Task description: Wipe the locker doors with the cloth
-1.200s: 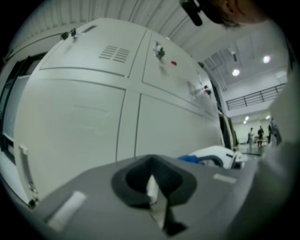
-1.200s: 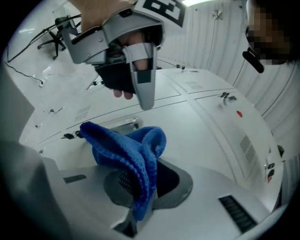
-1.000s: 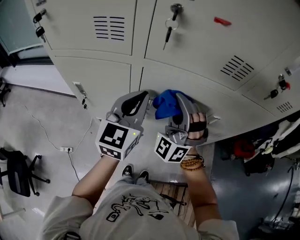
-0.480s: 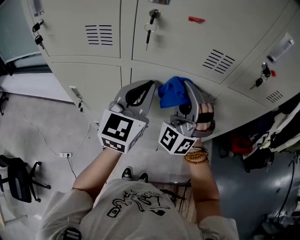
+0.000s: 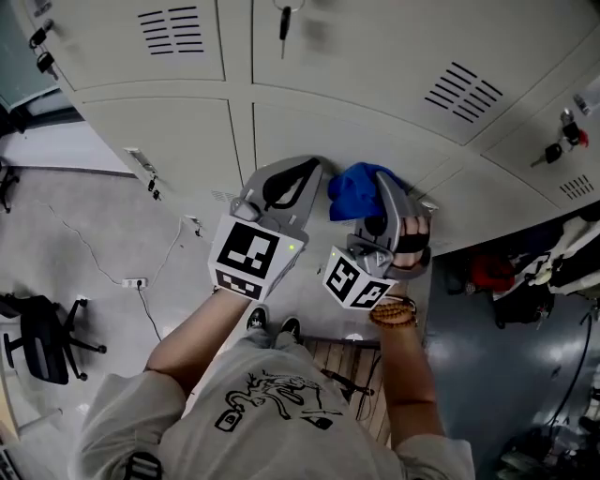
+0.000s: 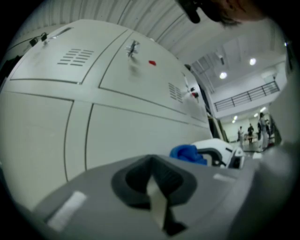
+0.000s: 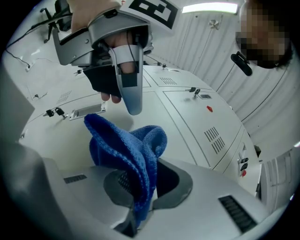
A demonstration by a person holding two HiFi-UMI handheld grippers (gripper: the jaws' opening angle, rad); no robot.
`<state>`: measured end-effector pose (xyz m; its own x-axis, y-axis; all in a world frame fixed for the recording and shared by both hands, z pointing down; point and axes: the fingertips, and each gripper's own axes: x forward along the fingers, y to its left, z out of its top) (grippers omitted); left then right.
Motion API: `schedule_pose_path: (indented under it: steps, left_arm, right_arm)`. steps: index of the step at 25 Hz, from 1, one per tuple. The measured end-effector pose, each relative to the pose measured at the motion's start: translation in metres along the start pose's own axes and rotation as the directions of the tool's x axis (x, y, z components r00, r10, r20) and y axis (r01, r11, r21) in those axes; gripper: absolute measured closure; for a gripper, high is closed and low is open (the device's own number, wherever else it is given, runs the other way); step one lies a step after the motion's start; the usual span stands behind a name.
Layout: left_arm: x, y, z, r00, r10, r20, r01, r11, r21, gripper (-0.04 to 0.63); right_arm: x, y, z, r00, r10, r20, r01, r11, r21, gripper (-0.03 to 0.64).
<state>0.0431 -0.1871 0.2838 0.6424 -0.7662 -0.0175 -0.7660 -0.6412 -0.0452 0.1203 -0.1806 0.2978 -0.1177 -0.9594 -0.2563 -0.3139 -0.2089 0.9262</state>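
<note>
A blue cloth (image 5: 354,190) is bunched between the jaws of my right gripper (image 5: 382,202), which is shut on it. The cloth sits at the lower locker door (image 5: 309,127); I cannot tell whether it touches. In the right gripper view the cloth (image 7: 126,150) folds up out of the right gripper (image 7: 140,192), with pale doors (image 7: 187,117) behind. My left gripper (image 5: 289,180) hovers just left of the cloth, shut on nothing. In the left gripper view the left gripper (image 6: 152,185) shows its jaws meeting, and the cloth (image 6: 187,153) shows at right.
Keys (image 5: 284,17) hang from an upper door, and vent slots (image 5: 464,89) mark the doors at right. A black office chair (image 5: 42,342) and a floor socket (image 5: 134,281) with cable lie left. Dark bags (image 5: 497,281) sit at right, wooden slats (image 5: 342,361) by the person's feet.
The lockers have slid up in the head view. Both grippers and the cloth now sit lower on the lower door, still side by side.
</note>
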Motion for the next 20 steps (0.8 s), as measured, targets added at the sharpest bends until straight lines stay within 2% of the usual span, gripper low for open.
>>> schedule_pose_path:
  steps: [12,20]
  left_arm:
    - [0.008,-0.005,-0.076,0.998,0.047,-0.043,-0.050,0.996,-0.070,0.592]
    - [0.009,-0.013,-0.125,0.995,0.073,-0.070,-0.079,0.994,-0.077,0.592]
  right_arm:
    - [-0.028,0.113,-0.031,0.989,0.145,-0.012,-0.145,0.989,-0.020,0.588]
    - [-0.048,0.203,-0.050,0.959,0.284,-0.015,-0.283,0.959,0.003,0.588]
